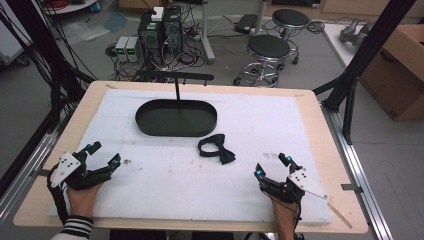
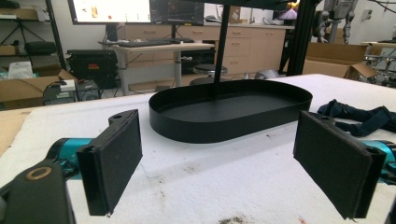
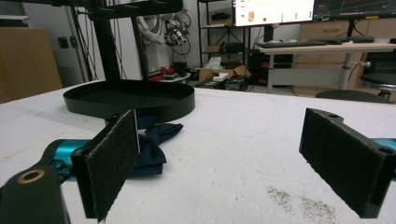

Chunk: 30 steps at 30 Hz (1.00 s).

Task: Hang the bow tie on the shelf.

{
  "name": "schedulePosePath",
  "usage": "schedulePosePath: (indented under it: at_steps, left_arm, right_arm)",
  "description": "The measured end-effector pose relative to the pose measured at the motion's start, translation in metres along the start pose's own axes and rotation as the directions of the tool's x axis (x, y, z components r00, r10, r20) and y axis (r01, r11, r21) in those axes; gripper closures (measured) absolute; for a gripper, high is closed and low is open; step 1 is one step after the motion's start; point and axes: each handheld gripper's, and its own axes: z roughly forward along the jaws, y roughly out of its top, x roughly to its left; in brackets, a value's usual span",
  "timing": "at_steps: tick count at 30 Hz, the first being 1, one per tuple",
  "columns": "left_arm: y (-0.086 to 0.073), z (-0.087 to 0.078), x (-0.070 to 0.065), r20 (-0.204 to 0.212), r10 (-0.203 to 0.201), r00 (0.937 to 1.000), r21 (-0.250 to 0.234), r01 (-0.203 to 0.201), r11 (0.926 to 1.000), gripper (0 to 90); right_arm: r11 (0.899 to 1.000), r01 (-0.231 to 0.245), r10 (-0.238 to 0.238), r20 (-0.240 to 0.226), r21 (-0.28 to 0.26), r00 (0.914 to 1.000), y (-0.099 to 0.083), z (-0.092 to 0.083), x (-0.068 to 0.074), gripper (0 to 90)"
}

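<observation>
Plainly both wide apart and empty, left tool [image 1: 103,156], right tool [image 1: 271,167], no legible writing

Even indoor light, soft shadows, slightly blurry

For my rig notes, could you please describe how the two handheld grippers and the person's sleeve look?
Both the left gripper and the right gripper are black with teal joints, flat dark padded jaws and a grey three-cornered plate on top. The left sleeve has black-and-white stripes.

A: Type of location?
B: Laboratory. Indicators: computer towers [image 1: 160,30] with loose cabling on the floor, rolling stools [image 1: 268,50], monitors [image 2: 135,10] on a desk, cardboard boxes [image 1: 400,70], black framing.
</observation>
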Motion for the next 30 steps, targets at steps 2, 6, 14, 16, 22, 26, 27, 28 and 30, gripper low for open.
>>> schedulePosePath:
  at_steps: [2, 6, 14, 16, 22, 26, 27, 28, 30]
  left_arm:
    - [0.0001, 0.0004, -0.0001, 0.0, -0.005, 1.0, 0.0, 0.005, 1.0, 15.7]
    - [0.0, 0.0002, -0.0006, 0.0, 0.004, 1.0, 0.001, -0.004, 1.0, 15.8]
    - [-0.0003, -0.0004, -0.0014, 0.0, 0.011, 0.9999, -0.009, -0.011, 0.9999, 15.7]
    - [-0.0003, -0.0004, -0.0012, 0.0, 0.007, 1.0, -0.009, -0.007, 0.9999, 15.8]
    - [-0.0002, -0.0002, -0.001, -0.001, 0.003, 1.0, -0.005, -0.003, 1.0, 15.8]
    - [-0.0003, -0.0003, -0.0014, 0.0, 0.011, 0.9999, -0.008, -0.011, 0.9999, 15.7]
    - [-0.0002, -0.0004, -0.0015, 0.0, 0.012, 0.9999, -0.008, -0.012, 0.9999, 15.8]
    - [-0.0002, -0.0004, -0.0014, 0.0, 0.011, 0.9999, -0.009, -0.011, 0.9999, 15.8]
    - [-0.0003, -0.0004, -0.0013, -0.001, 0.008, 1.0, -0.009, -0.008, 0.9999, 15.7]
  right_arm:
    - [1.0, -0.002, 0.002, 0.0, 0.0, 1.0, 0.0001, 0.0, 0.0, 10.9]
    - [1.0, 0.0, 0.0, 0.002, -0.004, 1.0, 0.0, 0.0, -0.0004, 10.8]
    - [1.0, 0.003, -0.003, 0.009, -0.005, 1.0, -0.0001, -0.0003, 0.0005, 10.8]
    - [1.0, 0.012, -0.012, 0.01, -0.006, 0.9999, -0.0002, 0.0, 0.0009, 10.8]
    - [0.999, 0.032, -0.031, 0.012, -0.025, 0.9994, -0.0012, -0.0022, 0.0034, 10.9]
    - [0.999, 0.036, -0.036, 0.013, -0.016, 0.9993, -0.0005, -0.001, 0.0031, 10.9]
    - [0.999, 0.035, -0.034, 0.015, -0.008, 0.9993, -0.0002, -0.0004, 0.003, 10.9]
    - [0.999, 0.035, -0.035, 0.015, -0.003, 0.9993, 0.0, 0.0001, 0.0029, 10.9]
    - [0.999, 0.035, -0.035, 0.013, 0.014, 0.9993, 0.0008, 0.0018, 0.0028, 10.9]
